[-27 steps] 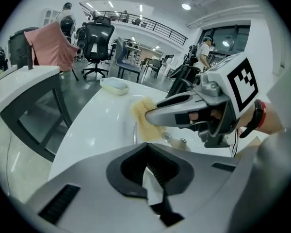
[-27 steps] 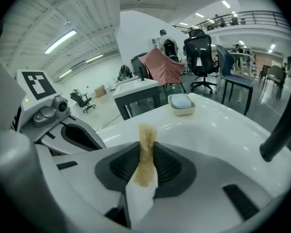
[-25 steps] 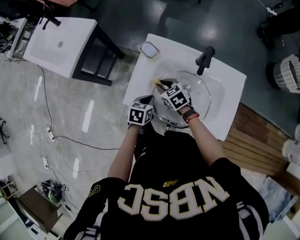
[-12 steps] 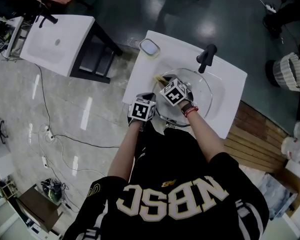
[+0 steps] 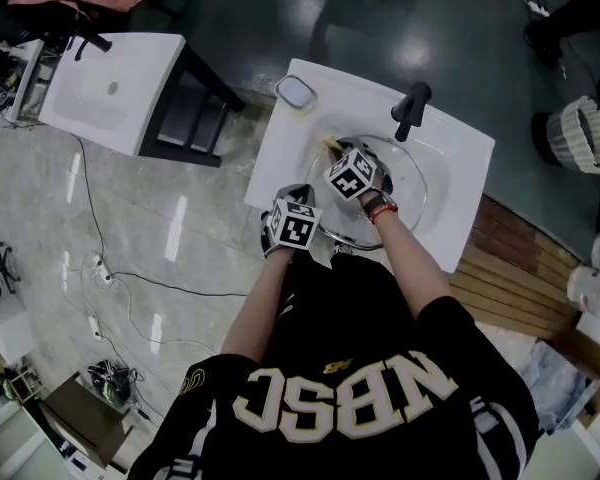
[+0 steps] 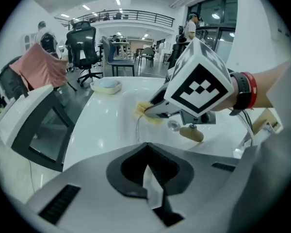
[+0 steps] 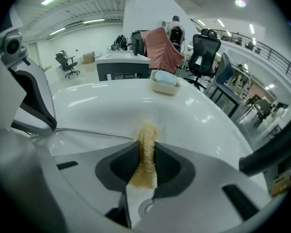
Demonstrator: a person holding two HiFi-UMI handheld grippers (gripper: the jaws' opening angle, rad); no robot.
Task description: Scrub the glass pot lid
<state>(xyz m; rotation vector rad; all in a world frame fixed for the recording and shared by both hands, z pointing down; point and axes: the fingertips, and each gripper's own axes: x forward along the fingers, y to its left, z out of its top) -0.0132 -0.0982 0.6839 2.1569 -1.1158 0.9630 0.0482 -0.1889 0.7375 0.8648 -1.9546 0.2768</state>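
The biggest thing is the white sink (image 5: 460, 168), with a black tap (image 5: 412, 108) at its far side. The glass lid (image 5: 405, 183) lies in the bowl of the sink, and it nearly fills it.

The left hand-held gripper (image 6: 149, 178) is at the near edge of the lid. Its jaws are almost closed, and the thin rim of the lid runs into them, so it looks like it pinches the rim.

The right hand-held gripper (image 7: 144, 171) is over the lid. Its jaws are squeezed tight on a soft yellow sponge (image 7: 146, 144).

A small tan knob (image 6: 191, 133) sits in the middle of the lid.

I think the lid is hard and heavy for its size. It could break if it drops, and it will be slippery when wet. The rim or the knob look like the best places to hold it. The sponge is soft and will bend when pushed on the glass.
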